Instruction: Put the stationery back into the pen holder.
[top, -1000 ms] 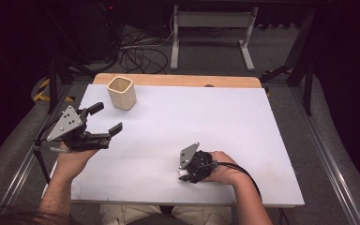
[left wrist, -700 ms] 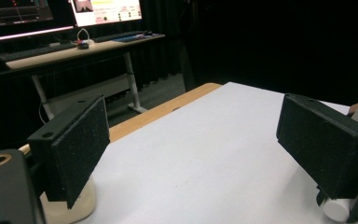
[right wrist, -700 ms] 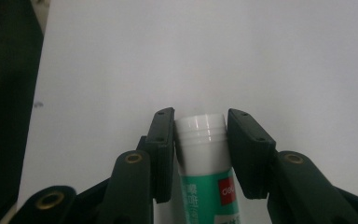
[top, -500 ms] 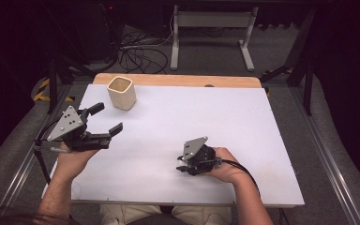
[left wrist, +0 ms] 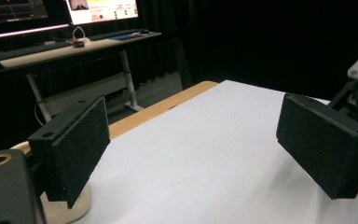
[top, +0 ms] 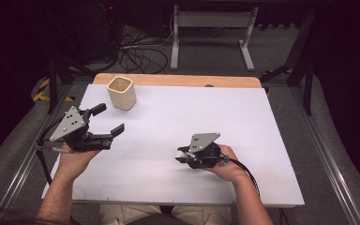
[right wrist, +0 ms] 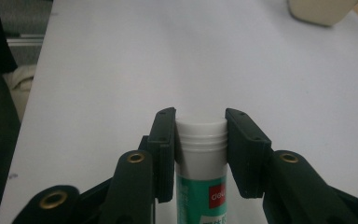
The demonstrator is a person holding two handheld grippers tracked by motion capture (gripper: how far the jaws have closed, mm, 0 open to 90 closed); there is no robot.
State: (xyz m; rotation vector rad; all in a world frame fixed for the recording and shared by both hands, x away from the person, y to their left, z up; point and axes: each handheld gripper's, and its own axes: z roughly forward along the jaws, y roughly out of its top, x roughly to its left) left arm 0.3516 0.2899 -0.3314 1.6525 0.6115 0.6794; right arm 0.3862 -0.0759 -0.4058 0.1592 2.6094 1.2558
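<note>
White table [top: 272,140]; glue stick [right wrist: 201,154] between right gripper [right wrist: 200,133] fingers.

cup [top: 121,92] at table's [top: 262,140] far left, glue stick [right wrist: 201,158] near front

white-and-green glue stick [right wrist: 201,158], cream cup [top: 121,92]

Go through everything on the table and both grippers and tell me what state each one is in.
glue stick: clamped between the right gripper's fingers, cap on.
right gripper: shut on the glue stick.
left gripper: open, nothing between its fingers.
beige cup: upright on the table, untouched.
</note>
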